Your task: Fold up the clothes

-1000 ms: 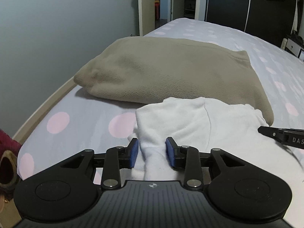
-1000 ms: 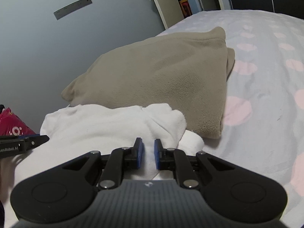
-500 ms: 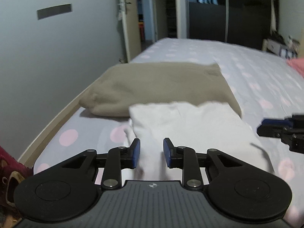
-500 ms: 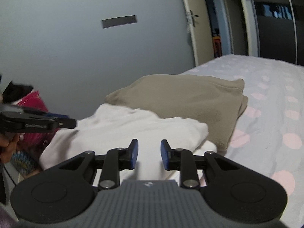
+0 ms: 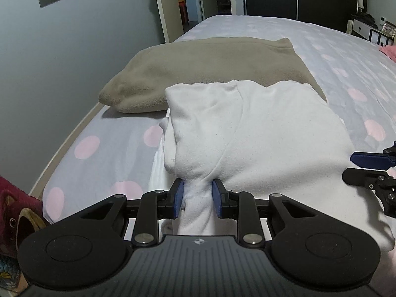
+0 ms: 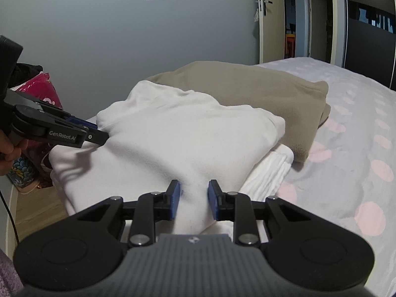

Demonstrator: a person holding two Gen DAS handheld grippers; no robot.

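A white garment [image 5: 259,133] lies folded on the bed, its far edge resting against a folded tan fleece [image 5: 203,69]. My left gripper [image 5: 197,196] is shut on a bunched near edge of the white garment. My right gripper [image 6: 193,196] is shut on another bunch of the same garment [image 6: 188,136]. The left gripper also shows in the right wrist view [image 6: 96,133] at the garment's left side. The right gripper's fingers [image 5: 366,163] show at the right edge of the left wrist view. A second white folded cloth [image 6: 269,170] lies under the garment.
The bed [image 5: 334,49] has a grey sheet with pink dots and runs far ahead. A grey wall [image 5: 61,49] stands close on the left. A pink bag [image 6: 42,91] and other items sit on the floor by the bed's left edge. An open doorway [image 6: 294,24] is beyond.
Both grippers have pulled back and down toward the bed with the white garment. The garment now lies flatter and more spread out. Both pairs of jaws stand a little wider around thicker cloth.
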